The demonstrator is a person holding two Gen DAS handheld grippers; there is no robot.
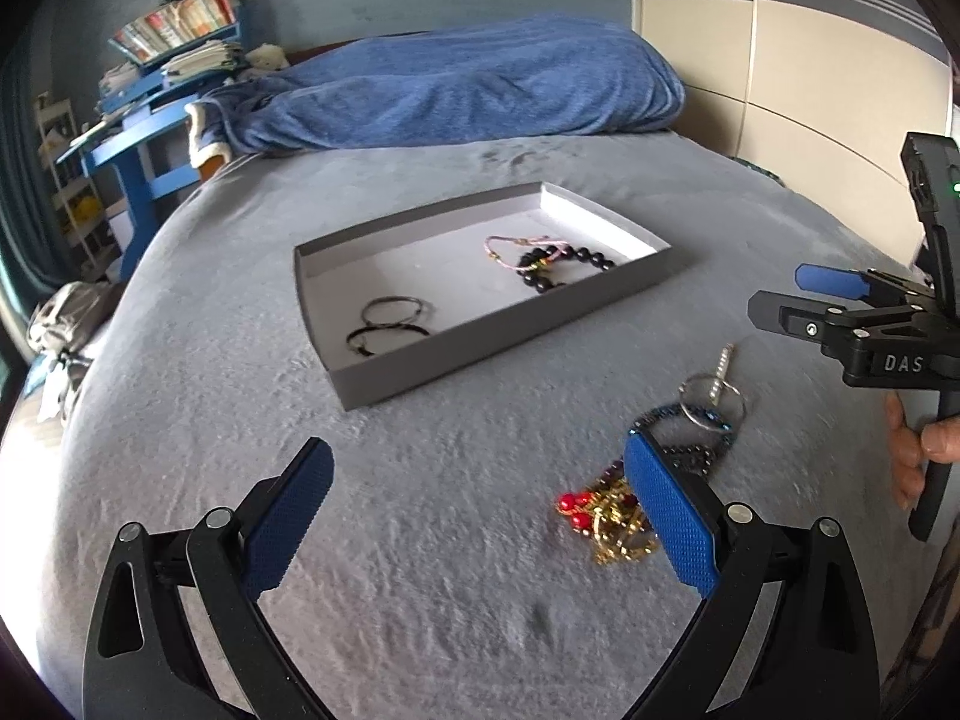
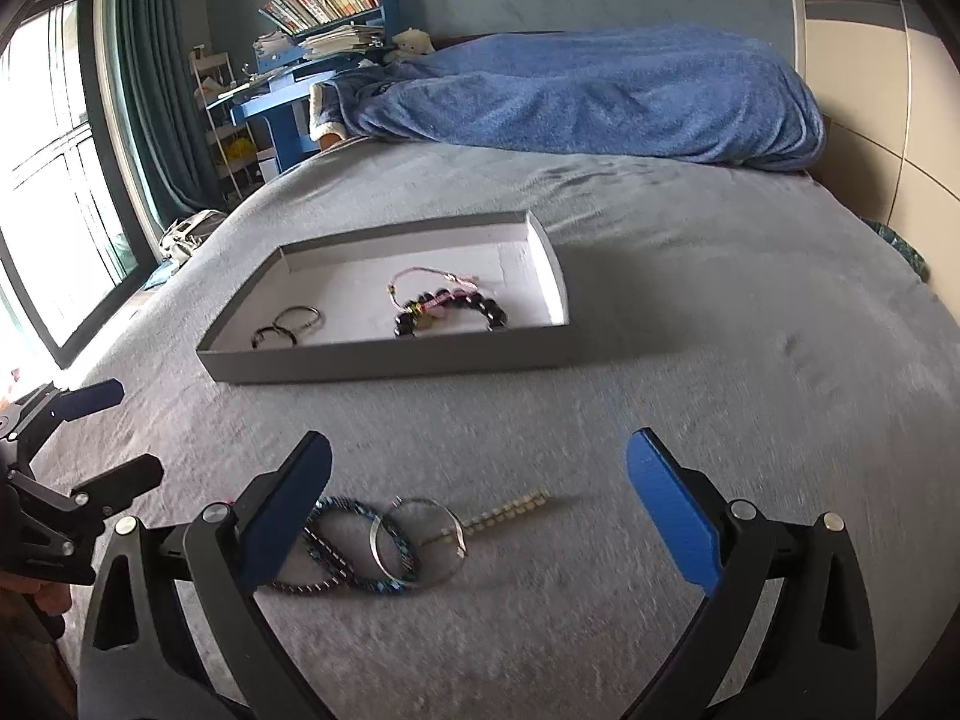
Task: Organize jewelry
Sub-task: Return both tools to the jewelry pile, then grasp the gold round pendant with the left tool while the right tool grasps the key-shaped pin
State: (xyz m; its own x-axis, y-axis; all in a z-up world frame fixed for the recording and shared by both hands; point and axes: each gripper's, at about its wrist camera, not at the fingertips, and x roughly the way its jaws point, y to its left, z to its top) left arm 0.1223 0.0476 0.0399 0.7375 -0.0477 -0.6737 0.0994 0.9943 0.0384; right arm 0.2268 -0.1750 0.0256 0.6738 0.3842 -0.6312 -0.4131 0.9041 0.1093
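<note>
While both tongs, left (image 1: 480, 510) and right (image 2: 480, 504), gape wide and empty, loose bracelets (image 2: 360, 546) lie near; tray (image 2: 384, 360) farther.

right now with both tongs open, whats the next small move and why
Probably lower the right tongs onto the silver ring and close. It lies loose on the bed between their fingers, outside the tray, where other bracelets already sit. The left tongs hang empty by the gold pile.
</note>
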